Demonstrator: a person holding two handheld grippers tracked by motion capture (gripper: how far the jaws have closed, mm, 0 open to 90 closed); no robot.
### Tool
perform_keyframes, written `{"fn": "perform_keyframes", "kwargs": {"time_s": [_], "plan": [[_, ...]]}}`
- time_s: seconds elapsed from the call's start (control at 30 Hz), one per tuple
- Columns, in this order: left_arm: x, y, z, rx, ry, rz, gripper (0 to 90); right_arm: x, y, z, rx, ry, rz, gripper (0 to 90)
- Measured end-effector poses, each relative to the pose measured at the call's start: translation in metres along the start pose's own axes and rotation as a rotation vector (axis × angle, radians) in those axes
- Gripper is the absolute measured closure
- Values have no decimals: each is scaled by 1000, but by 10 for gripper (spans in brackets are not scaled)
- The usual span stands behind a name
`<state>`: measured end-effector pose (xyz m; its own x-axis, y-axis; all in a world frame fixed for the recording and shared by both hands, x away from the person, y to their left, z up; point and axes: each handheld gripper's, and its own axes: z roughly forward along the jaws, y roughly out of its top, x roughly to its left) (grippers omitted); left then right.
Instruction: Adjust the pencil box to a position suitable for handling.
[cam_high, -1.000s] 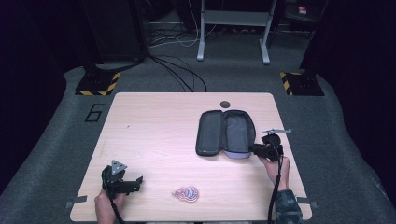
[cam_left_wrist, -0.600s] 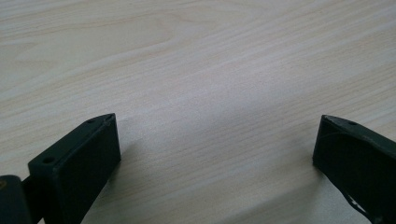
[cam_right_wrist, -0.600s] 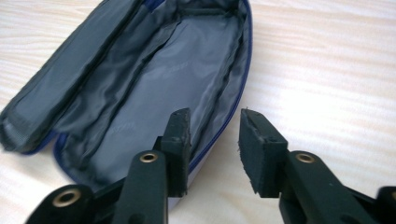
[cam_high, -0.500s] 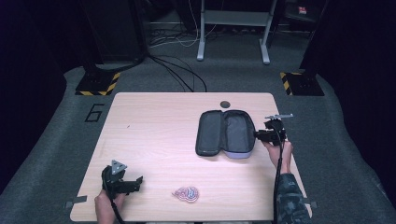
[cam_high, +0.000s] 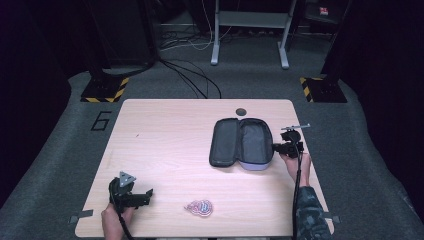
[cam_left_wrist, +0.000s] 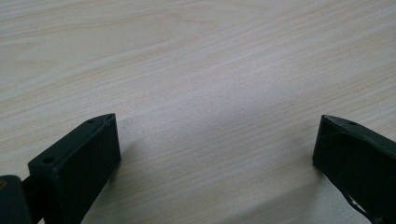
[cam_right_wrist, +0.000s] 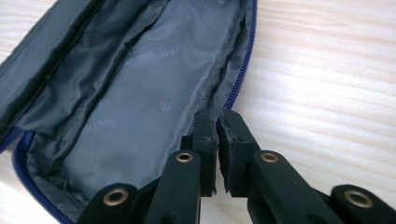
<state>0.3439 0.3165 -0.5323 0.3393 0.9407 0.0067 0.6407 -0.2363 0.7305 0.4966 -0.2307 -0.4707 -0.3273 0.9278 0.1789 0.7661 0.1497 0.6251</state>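
Right hand-held gripper (cam_right_wrist: 217, 122) pinching case (cam_right_wrist: 140, 93) rim, logo lining visible close-up

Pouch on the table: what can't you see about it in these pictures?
- Open pouch: its outside and underside are hidden; it lies lining-up in the high view.
- Right gripper: its jaws cover the pinched rim.
- Lining print, right gripper view: blurred, unreadable.
- Small pink thing: too small to identify.

- Tabletop (cam_high: 175, 145): pale wood grain, smooth, showing a matt finish.
- Pouch (cam_right_wrist: 140, 93): grey woven cloth lining giving a slight sheen and creasing; blue zipper edge.
- Right gripper (cam_right_wrist: 217, 119): jaws looking like matt black plastic, brass-coloured metal rivets.
- Left gripper (cam_left_wrist: 217, 140): jaws in matt black plastic.
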Motion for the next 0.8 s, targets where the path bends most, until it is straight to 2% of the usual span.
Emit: {"fn": "perform_keyframes", "kwargs": {"time_s": [0.23, 0.47, 0.5, 0.57, 0.67, 0.7, 0.8], "plan": [[0, 0, 0, 0, 0, -1, 7, 5, -5, -3, -6, 32, -21, 846], [0, 0, 0, 1, 0, 0, 7, 22, -13, -5, 7, 67, -47, 835], [0, 0, 0, 1, 0, 0, 7, 27, -15, -5, -2, 74, -71, 831], [0, 0, 0, 4, 0, 1, 7, 31, -15, -5, 4, 78, -88, 831], [0, 0, 0, 4, 0, 1, 7, 36, -16, -6, 8, 90, -82, 832], [0, 0, 0, 4, 0, 1, 7, 42, -17, -6, 8, 98, -92, 831], [0, 0, 0, 4, 0, 1, 7, 46, -19, -7, 15, 103, -102, 832]]}}
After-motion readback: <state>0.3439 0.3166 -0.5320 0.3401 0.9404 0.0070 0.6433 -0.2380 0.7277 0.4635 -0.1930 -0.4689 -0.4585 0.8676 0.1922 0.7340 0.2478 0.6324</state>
